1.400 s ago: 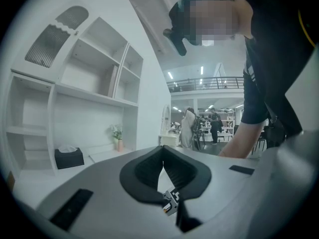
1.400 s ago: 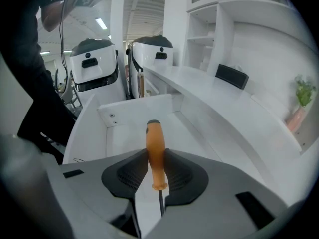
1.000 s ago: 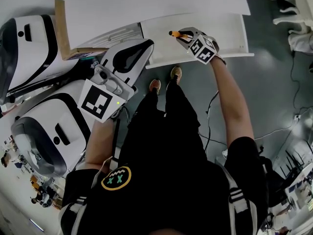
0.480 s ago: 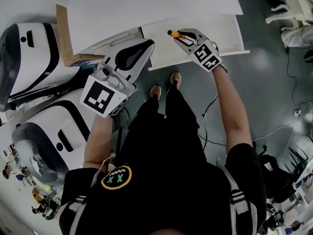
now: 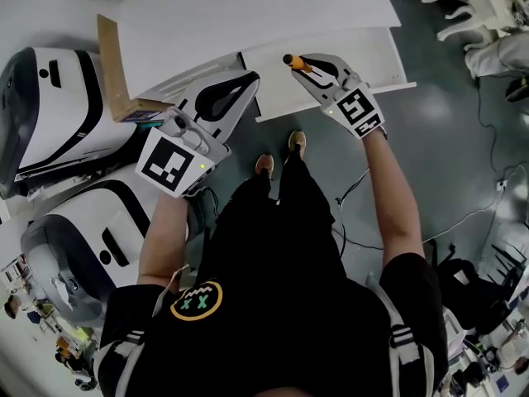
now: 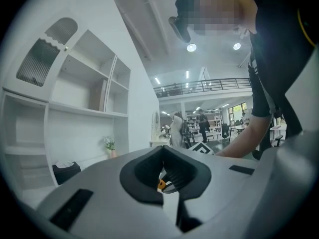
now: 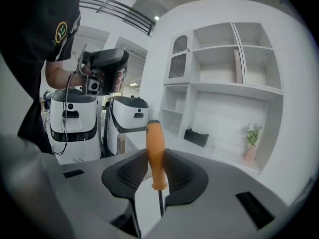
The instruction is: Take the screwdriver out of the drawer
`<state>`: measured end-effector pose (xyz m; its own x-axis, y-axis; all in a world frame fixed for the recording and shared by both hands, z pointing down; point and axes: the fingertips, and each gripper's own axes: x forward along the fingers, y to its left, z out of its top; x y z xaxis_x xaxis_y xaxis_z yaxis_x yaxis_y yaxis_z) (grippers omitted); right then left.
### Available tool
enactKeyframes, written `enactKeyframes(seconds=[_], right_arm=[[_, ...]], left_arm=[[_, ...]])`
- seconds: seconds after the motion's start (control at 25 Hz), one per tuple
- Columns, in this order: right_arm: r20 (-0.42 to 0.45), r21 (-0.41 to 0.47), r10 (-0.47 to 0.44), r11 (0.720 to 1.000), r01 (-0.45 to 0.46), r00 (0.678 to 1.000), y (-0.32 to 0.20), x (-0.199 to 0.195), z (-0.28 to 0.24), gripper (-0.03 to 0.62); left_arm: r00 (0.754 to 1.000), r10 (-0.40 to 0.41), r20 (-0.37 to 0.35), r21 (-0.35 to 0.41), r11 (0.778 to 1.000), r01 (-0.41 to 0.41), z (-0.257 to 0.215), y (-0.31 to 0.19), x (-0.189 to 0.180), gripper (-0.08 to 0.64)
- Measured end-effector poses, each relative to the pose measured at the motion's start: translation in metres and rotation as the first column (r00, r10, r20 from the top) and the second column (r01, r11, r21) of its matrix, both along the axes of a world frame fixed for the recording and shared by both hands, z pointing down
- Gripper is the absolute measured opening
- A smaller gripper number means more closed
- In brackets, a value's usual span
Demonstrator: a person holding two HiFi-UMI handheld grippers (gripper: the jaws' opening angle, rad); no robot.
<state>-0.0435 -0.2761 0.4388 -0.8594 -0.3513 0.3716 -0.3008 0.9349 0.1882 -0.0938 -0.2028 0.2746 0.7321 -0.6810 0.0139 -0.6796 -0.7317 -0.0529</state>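
Observation:
The screwdriver [image 5: 295,60] has an orange handle and a thin dark shaft. My right gripper [image 5: 316,67] is shut on it and holds it in the air over the open white drawer [image 5: 384,52]. In the right gripper view the handle [image 7: 155,153] stands upright between the black pads, with the shaft running down toward the camera. My left gripper [image 5: 221,98] hangs to the left of the drawer's corner, its jaws closed together with nothing in them. In the left gripper view the tips [image 6: 162,151] meet, and the screwdriver's orange end [image 6: 161,184] shows through the hollow between the pads.
Two large white-and-black machines [image 5: 50,106] [image 5: 74,230] stand at the left, beside a wooden board [image 5: 111,64]. The white cabinet top [image 5: 248,15] lies above the drawer. Cables [image 5: 463,222] trail over the grey floor at the right. A white shelf unit [image 7: 234,63] stands behind.
My right gripper has lifted the screwdriver up out of the drawer and tilted. The left gripper has drifted a little, still shut.

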Motion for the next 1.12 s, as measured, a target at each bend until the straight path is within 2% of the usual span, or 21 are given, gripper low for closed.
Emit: enactKeyframes(seconds=[0.08,0.16,0.32,0.48,0.68,0.84,1.12], right_arm=[[0.028,0.017,0.007,1.000,-0.007,1.000,0.009,-0.004,-0.016,0.127],[0.053,0.031,0.014,0.999,-0.016,0.998,0.018,-0.007,-0.031,0.127],[0.100,0.069,0.020,0.997,-0.027,0.995,0.038,-0.012,-0.059,0.127],[0.167,0.109,0.017,0.993,-0.035,0.986,0.056,-0.017,-0.091,0.127],[0.222,0.098,0.057,0.992,-0.080,0.973,0.078,-0.015,-0.119,0.128],[0.303,0.108,0.066,0.989,-0.103,0.951,0.095,-0.014,-0.153,0.128],[0.366,0.125,0.085,0.982,-0.139,0.927,0.117,0.013,-0.187,0.129]], left_arm=[[1.000,0.020,0.024,0.044,0.999,-0.022,0.002,0.005,-0.006,0.018],[0.999,0.035,0.036,0.049,0.998,-0.036,0.003,0.010,-0.010,0.018],[0.998,0.063,0.016,0.077,0.995,-0.064,-0.004,0.020,-0.013,0.018],[0.996,0.087,0.021,0.071,0.994,-0.089,-0.007,0.030,-0.016,0.018],[0.994,0.112,0.010,0.076,0.991,-0.113,-0.013,0.038,-0.018,0.018],[0.992,0.128,0.003,0.089,0.988,-0.127,-0.020,0.043,-0.013,0.018],[0.989,0.146,0.004,0.112,0.983,-0.146,-0.035,0.051,0.011,0.018]])
